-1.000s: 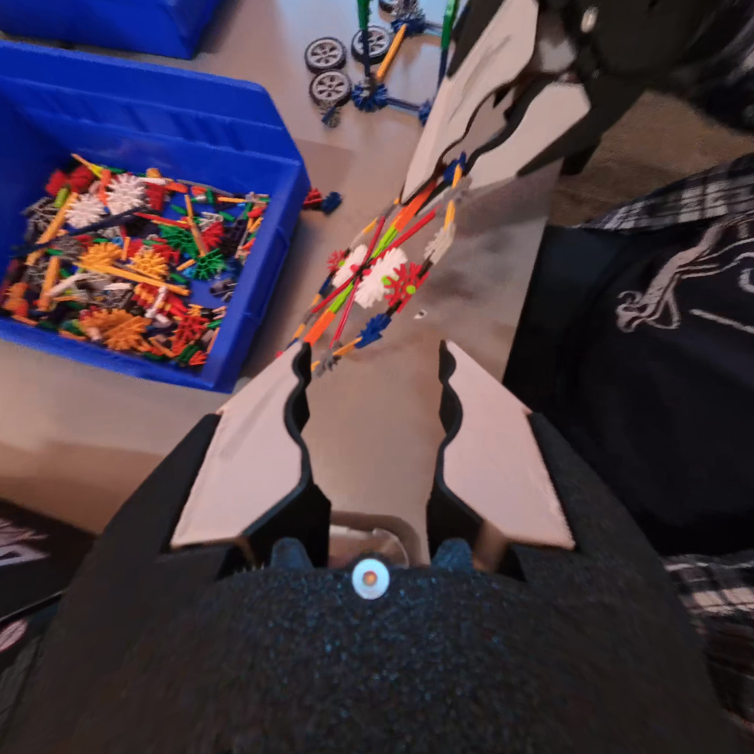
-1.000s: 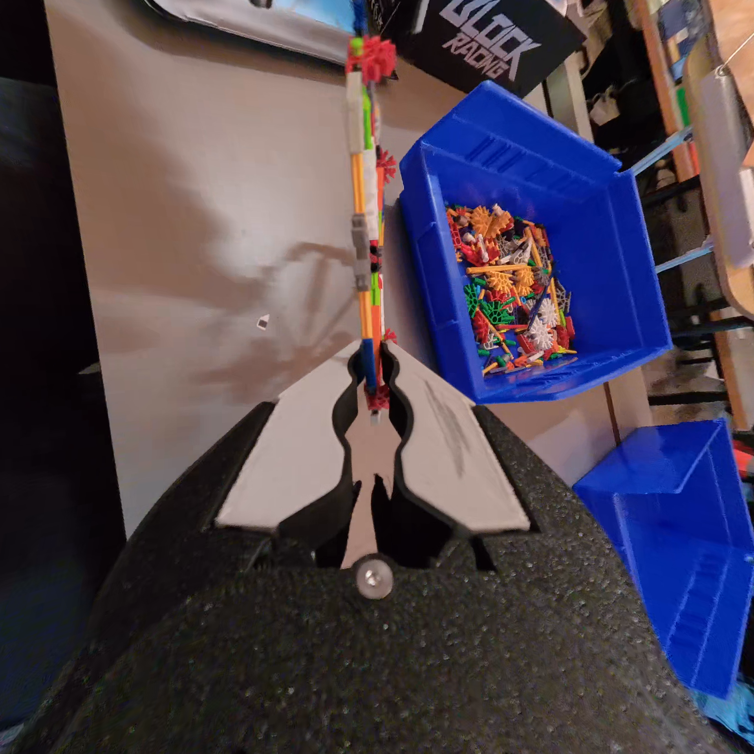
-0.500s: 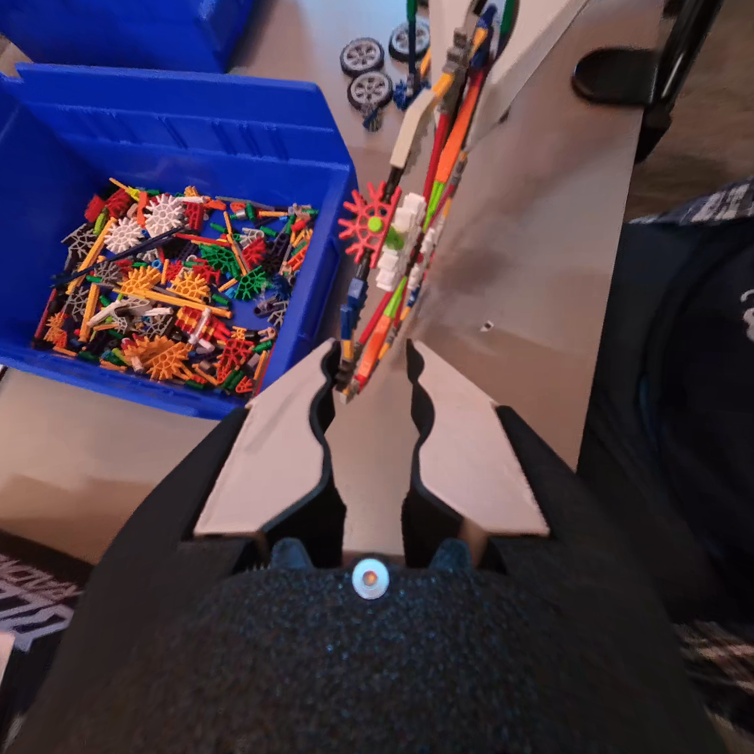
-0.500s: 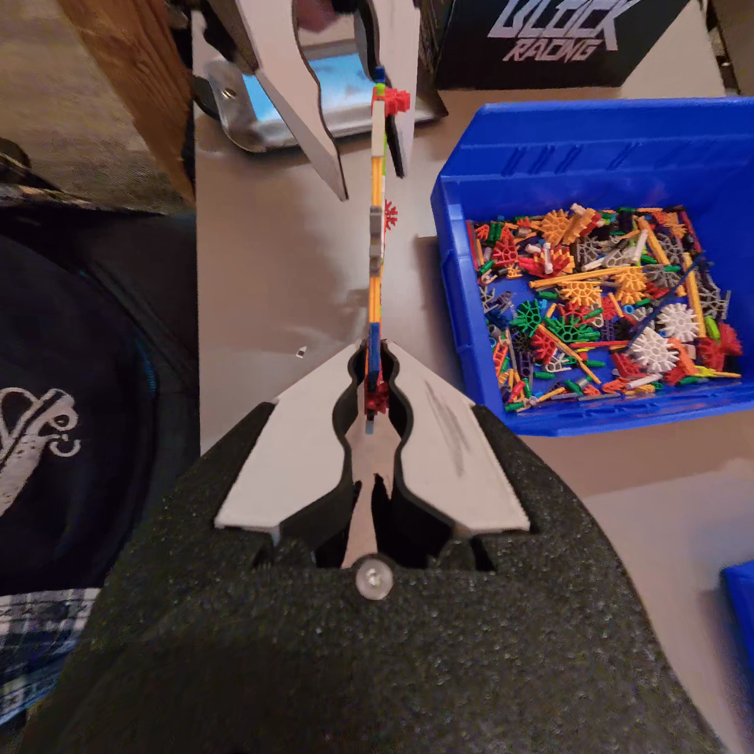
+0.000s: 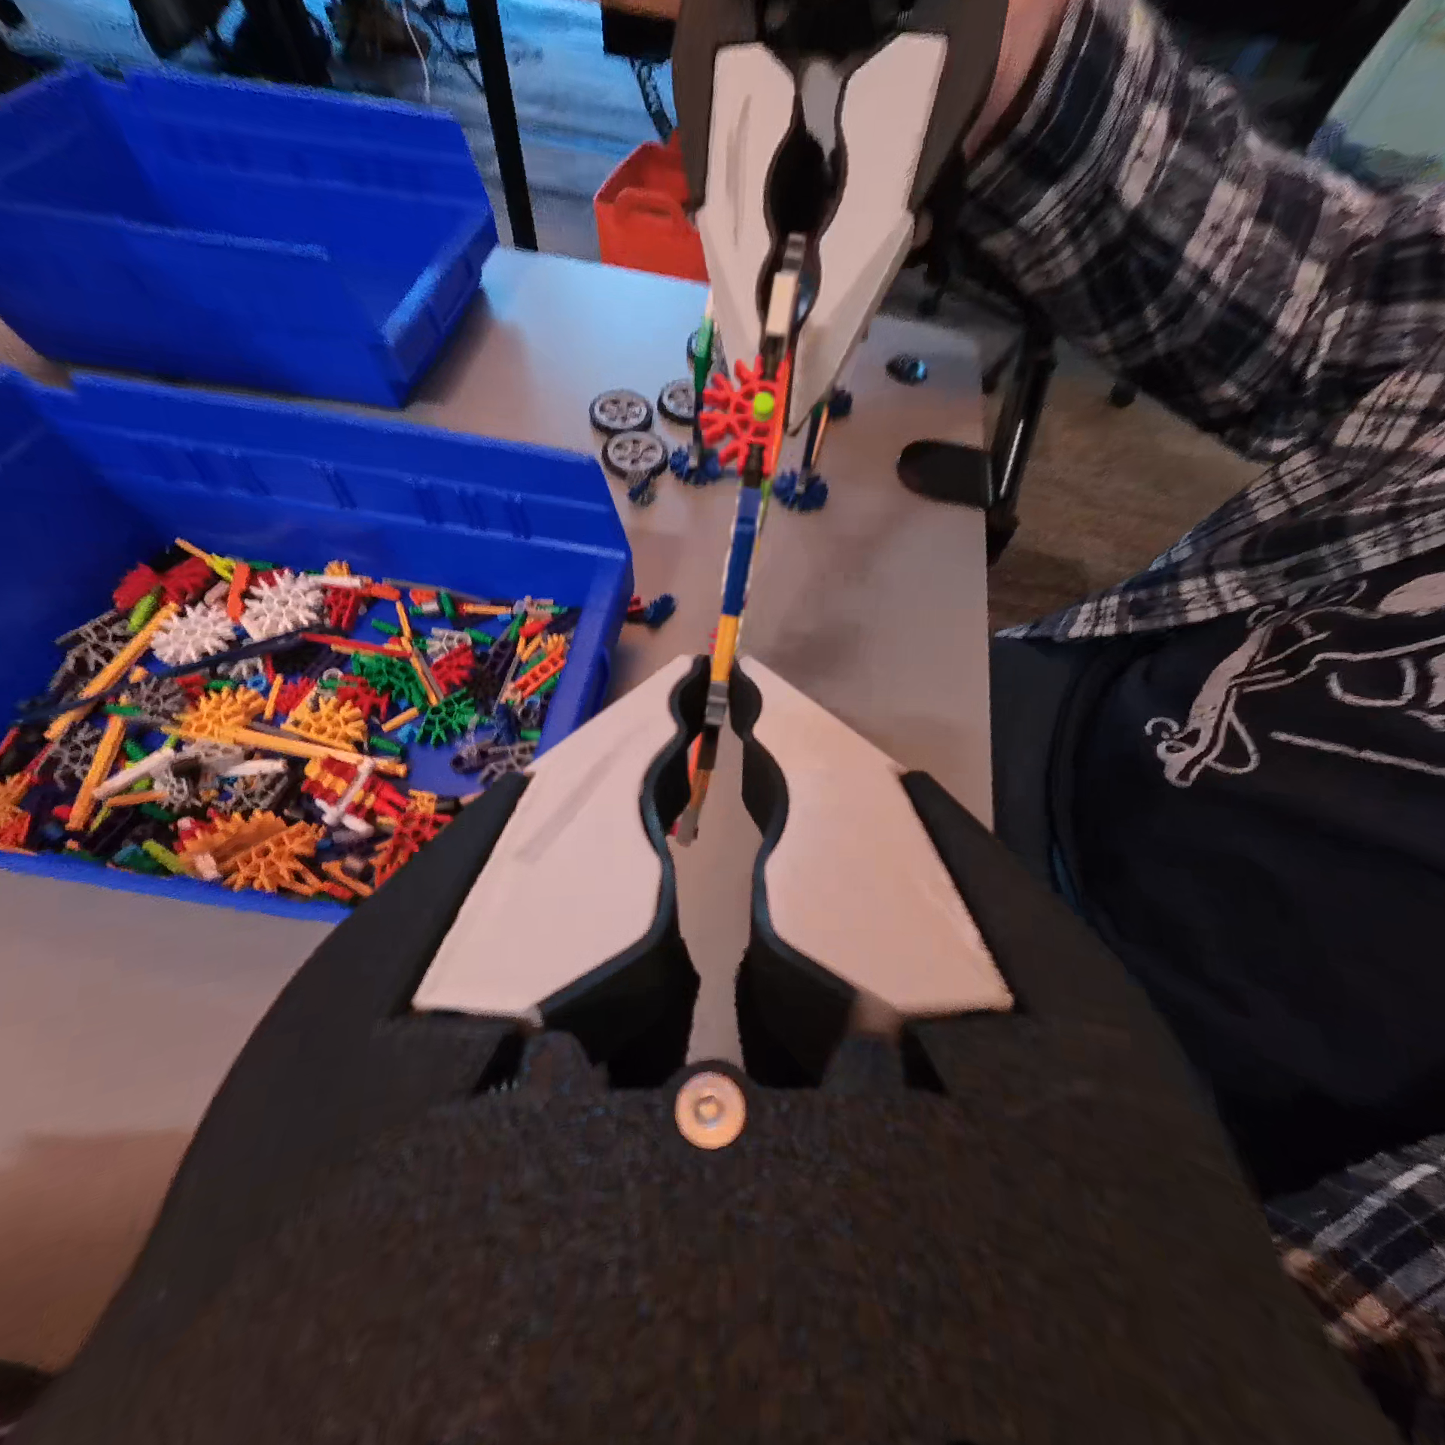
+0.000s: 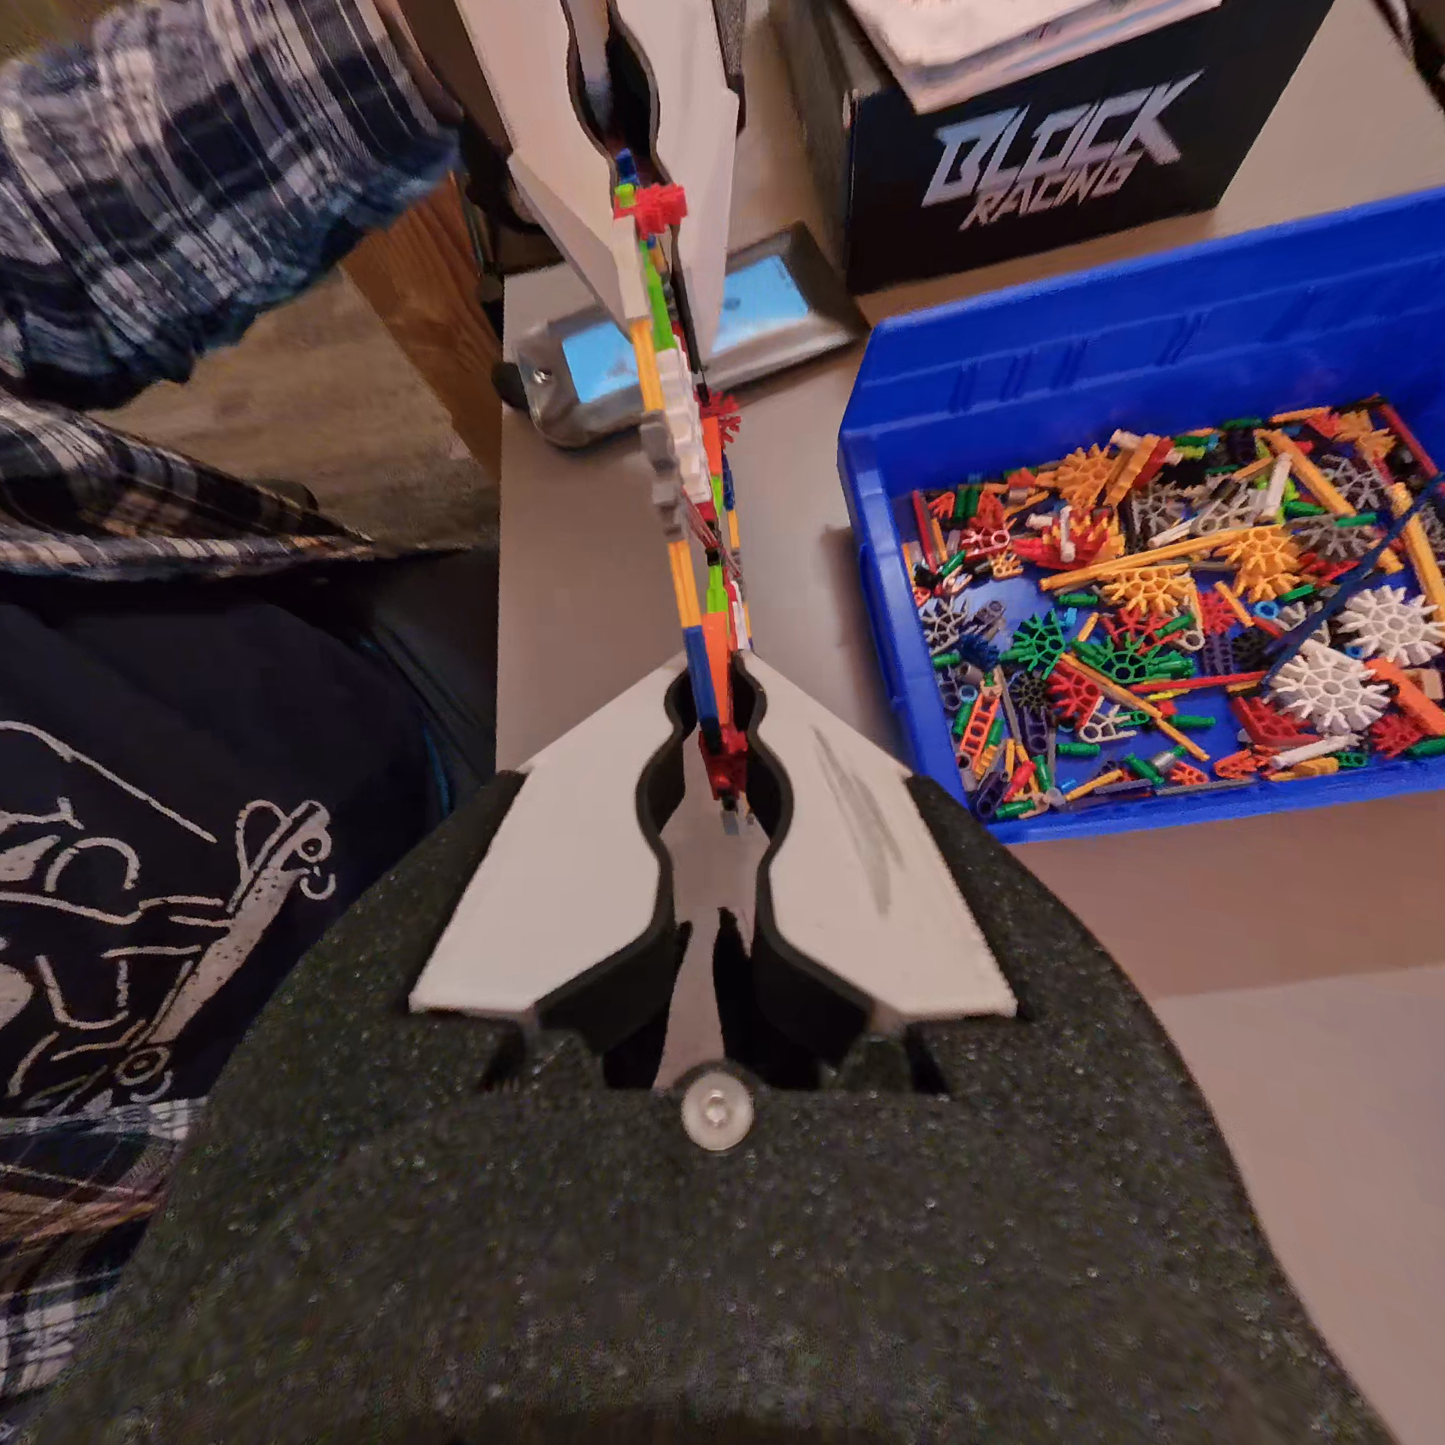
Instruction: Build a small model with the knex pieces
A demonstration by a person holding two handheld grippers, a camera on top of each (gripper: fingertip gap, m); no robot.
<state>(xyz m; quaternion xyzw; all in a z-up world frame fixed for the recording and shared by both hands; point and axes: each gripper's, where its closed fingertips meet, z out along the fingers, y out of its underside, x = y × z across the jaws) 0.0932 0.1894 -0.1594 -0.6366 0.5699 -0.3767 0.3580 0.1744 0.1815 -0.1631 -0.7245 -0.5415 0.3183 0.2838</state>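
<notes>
Rod-and-connector assembly (image 5: 739,547) pinched at both ends, held above the table (image 5: 860,594).

Seen edge-on, its shape is hard to make out: yellow, blue, orange, green rods, red snowflake connector. Left gripper (image 5: 715,688) and right gripper (image 6: 715,688) each clamp one end; blue bin (image 6: 1173,375) of loose pieces lies beside.

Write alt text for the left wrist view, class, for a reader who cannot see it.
The left gripper is shut on one end of a flat, multicoloured rod-and-connector assembly; the right gripper clamps the far end above a grey table. Left sits a blue bin of loose pieces.
</notes>
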